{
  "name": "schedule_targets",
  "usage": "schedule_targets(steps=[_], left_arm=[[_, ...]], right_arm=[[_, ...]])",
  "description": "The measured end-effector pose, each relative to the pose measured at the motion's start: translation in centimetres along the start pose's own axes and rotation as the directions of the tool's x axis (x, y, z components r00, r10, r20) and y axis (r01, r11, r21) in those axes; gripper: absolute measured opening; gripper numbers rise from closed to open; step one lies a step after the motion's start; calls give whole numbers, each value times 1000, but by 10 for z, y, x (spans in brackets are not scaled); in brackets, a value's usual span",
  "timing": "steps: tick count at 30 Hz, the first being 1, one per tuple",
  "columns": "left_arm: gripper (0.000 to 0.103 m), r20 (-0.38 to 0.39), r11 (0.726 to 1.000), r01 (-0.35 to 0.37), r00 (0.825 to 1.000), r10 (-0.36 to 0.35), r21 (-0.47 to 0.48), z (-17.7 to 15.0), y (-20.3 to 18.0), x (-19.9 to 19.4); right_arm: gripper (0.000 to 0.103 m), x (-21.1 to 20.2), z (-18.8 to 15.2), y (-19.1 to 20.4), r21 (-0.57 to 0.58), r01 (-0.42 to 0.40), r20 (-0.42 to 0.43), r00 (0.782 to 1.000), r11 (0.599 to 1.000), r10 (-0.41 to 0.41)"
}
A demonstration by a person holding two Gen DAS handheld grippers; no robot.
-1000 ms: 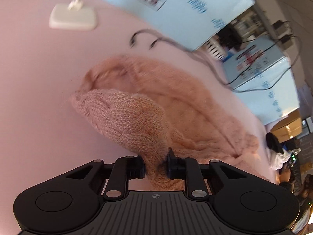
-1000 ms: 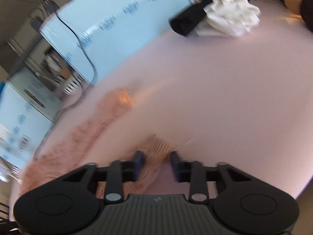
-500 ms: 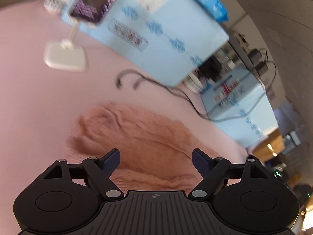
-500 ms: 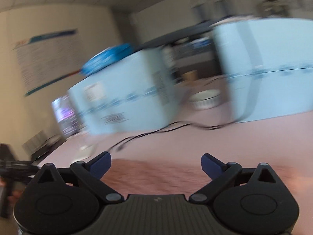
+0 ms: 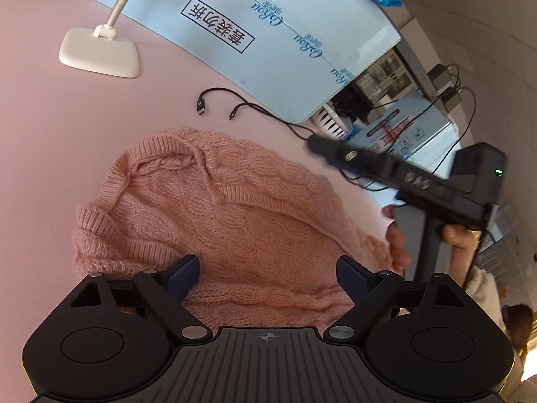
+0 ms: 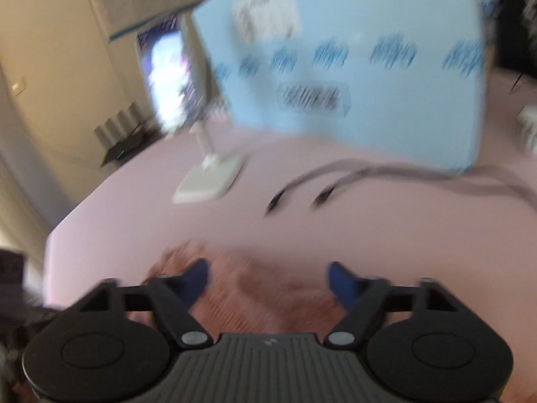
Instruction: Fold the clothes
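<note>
A pink cable-knit sweater (image 5: 241, 221) lies bunched on the pink table (image 5: 50, 134), neckline to the upper left. My left gripper (image 5: 265, 265) hovers over its near part; its jaws are opening and stand wide, the knit lying under them and unpinched. My right gripper (image 5: 319, 147) comes in from the right, held by a hand (image 5: 396, 241), above the sweater's right side. In the blurred right wrist view the right gripper (image 6: 266, 268) is over the sweater (image 6: 268, 292); its jaws are closing but still apart, and the pads do not press on the knit.
A white phone stand (image 5: 100, 53) is at the far left. A large pale-blue carton (image 5: 268, 43) runs along the back. Two black cable ends (image 5: 218, 104) lie just beyond the sweater. A striped bowl (image 5: 330, 122) and more boxes sit at the right.
The left gripper let go of the sweater fold and opened wide. The right gripper released the sleeve end, swung far across to the sweater, opened wide, then narrowed.
</note>
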State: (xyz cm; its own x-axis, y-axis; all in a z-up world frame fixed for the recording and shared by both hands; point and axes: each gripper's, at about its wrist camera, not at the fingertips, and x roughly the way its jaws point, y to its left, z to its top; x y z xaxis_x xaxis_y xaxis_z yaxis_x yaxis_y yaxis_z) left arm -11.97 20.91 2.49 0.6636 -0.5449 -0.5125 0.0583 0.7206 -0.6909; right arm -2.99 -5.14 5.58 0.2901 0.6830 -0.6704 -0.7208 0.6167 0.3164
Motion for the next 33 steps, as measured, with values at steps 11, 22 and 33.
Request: schedule_targets(steps=[11, 22, 33], left_arm=[[91, 168, 998, 32, 986, -22, -57, 16, 2, -21], [92, 138, 992, 50, 990, -33, -118, 23, 12, 20], [92, 177, 997, 60, 983, -52, -43, 8, 11, 13]], right_arm=[[72, -36, -82, 34, -248, -62, -124, 992, 967, 32], [87, -66, -85, 38, -305, -119, -10, 993, 945, 121], [95, -25, -13, -78, 604, 53, -21, 999, 795, -51]])
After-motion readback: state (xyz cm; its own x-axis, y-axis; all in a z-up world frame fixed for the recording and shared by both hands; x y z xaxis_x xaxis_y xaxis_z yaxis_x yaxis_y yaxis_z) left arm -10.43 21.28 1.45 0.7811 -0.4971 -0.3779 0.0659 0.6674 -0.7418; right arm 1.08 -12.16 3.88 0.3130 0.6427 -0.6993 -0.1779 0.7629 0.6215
